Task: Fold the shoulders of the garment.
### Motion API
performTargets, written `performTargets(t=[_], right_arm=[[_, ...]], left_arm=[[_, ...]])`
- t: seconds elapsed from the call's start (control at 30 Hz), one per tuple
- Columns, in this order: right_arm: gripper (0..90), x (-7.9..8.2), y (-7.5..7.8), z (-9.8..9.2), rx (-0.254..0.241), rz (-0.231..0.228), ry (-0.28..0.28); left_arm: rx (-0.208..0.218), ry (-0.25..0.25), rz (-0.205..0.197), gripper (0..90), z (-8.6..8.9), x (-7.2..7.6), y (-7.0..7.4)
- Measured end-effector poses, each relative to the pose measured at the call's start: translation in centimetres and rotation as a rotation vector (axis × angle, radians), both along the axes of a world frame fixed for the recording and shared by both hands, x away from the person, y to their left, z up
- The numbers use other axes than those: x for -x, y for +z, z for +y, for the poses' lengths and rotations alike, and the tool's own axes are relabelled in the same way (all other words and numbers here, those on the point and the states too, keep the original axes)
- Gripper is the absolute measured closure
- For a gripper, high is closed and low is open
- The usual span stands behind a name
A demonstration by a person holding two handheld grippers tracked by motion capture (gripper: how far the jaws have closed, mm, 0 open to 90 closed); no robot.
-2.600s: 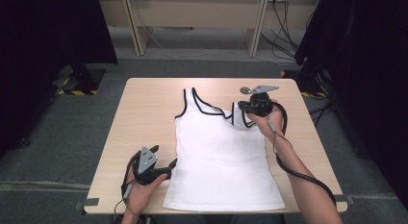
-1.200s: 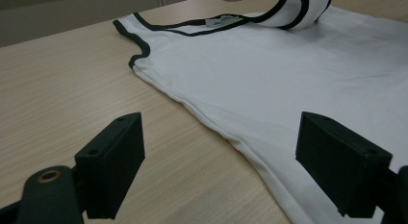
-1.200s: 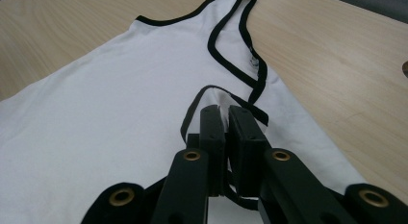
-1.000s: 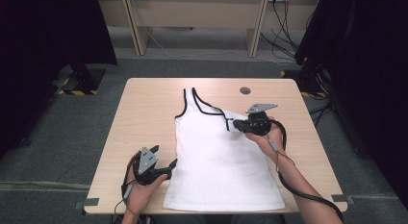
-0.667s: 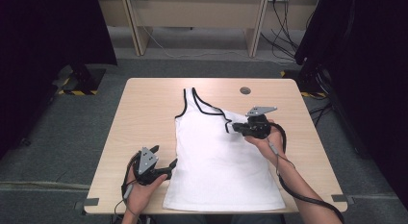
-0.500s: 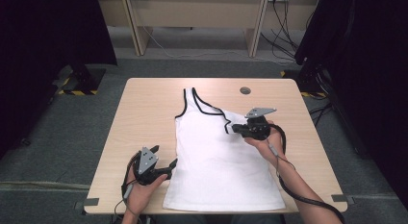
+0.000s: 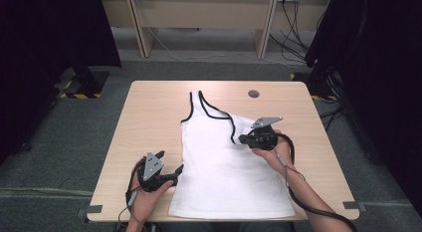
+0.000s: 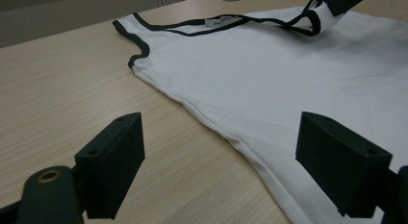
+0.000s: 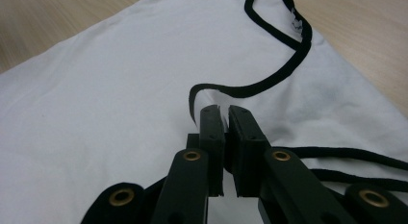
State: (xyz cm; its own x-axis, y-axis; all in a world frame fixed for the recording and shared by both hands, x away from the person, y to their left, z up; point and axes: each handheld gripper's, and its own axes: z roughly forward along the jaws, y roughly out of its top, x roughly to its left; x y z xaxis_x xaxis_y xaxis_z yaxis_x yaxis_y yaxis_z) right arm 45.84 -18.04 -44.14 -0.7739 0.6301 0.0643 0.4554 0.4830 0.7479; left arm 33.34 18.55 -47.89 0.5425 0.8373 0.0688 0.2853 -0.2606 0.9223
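We count one white tank top (image 7: 226, 167) with black trim, one wooden table (image 7: 149, 117) with one round grommet (image 7: 254, 94), two handheld grippers: left gripper (image 7: 169, 167), right gripper (image 7: 242, 139). Two hazard-striped floor plates: (image 7: 79, 95) and (image 7: 318, 96).

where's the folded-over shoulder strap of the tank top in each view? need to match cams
High view: strap right of centre, pinched by the right gripper and folded onto the tank top.
Left gripper view: strap top right, lifted, under the other gripper's tip.
Right gripper view: strap centre, just above the shut jaws.
Shared landmark: black-trimmed neckline.
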Motion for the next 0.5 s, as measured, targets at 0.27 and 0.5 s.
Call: performTargets(t=[0.27,0.5], right_arm=[[84.0,0.3,-1.0,-0.2,0.010,0.024,0.006],[80.9,0.8,-1.1,0.0,0.005,0.024,0.021]], left_arm=[[0.000,0.001,-0.001,16.6,0.0,0.0,0.0],[0.009,0.003,-0.002,16.6,0.1,0.0,0.0]])
